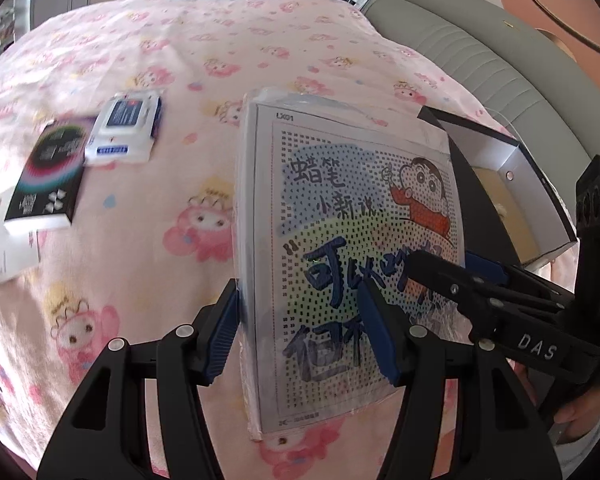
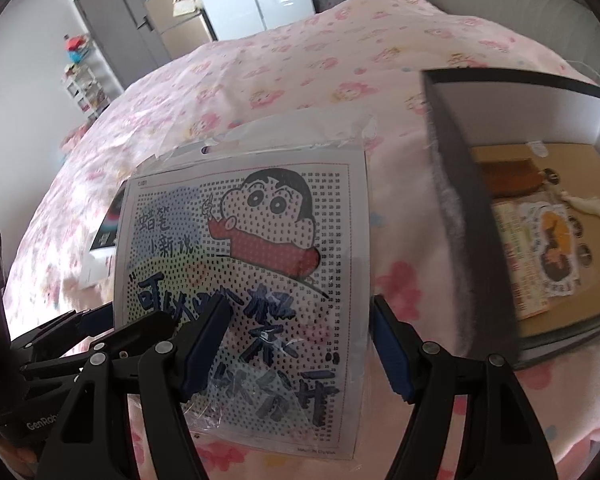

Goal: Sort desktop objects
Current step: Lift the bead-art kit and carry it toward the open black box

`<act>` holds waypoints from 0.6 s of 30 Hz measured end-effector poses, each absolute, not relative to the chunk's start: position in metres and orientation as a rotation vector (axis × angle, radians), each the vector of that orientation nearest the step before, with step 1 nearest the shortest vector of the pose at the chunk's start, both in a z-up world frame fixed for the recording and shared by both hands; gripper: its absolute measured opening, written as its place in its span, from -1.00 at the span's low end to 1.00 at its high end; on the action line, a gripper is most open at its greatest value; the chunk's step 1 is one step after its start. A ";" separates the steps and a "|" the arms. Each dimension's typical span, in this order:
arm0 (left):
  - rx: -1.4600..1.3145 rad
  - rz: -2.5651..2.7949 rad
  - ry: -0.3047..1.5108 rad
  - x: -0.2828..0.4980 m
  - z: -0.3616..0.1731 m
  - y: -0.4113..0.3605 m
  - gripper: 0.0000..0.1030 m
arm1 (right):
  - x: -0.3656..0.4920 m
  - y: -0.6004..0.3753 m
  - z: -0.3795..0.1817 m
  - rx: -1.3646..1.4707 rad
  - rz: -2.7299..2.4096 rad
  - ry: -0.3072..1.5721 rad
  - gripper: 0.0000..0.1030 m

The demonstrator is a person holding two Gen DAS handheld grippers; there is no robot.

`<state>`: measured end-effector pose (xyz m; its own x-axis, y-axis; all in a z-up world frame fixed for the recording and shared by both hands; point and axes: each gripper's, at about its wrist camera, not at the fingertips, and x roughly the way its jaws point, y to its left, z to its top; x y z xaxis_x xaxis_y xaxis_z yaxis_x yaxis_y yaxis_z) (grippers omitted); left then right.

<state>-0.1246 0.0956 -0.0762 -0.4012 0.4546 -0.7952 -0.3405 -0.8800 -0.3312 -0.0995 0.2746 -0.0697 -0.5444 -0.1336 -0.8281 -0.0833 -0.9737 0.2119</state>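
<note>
A plastic-wrapped cartoon picture kit [image 1: 352, 240] stands tilted above the pink bedspread, held between both grippers. My left gripper [image 1: 300, 340] has its blue pads on both sides of the kit's lower left edge and seems closed on it. My right gripper [image 2: 296, 348] straddles the kit [image 2: 252, 280] from the right, its jaws apart around the sheet. The right gripper also shows in the left wrist view [image 1: 452, 276]. An open black box [image 2: 540, 220] with cards and stickers inside lies to the right.
A black booklet [image 1: 48, 172], a white wipes pack [image 1: 124, 128] and a white paper slip [image 1: 12, 248] lie on the bedspread [image 1: 140, 240] at the left. A grey padded headboard [image 1: 480, 48] runs behind the box [image 1: 512, 188].
</note>
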 end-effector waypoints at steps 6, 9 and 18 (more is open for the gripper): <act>-1.325 2.309 -0.172 -0.140 -0.055 0.100 0.18 | -0.112 0.278 -0.048 1.461 -2.735 -0.329 0.32; -1.302 2.327 -0.171 -0.143 -0.043 0.099 0.18 | -0.117 0.278 -0.036 1.425 -2.747 -0.326 0.32; -1.269 2.312 -0.138 -0.150 -0.014 0.140 0.18 | -0.126 0.307 -0.006 1.382 -2.811 -0.360 0.33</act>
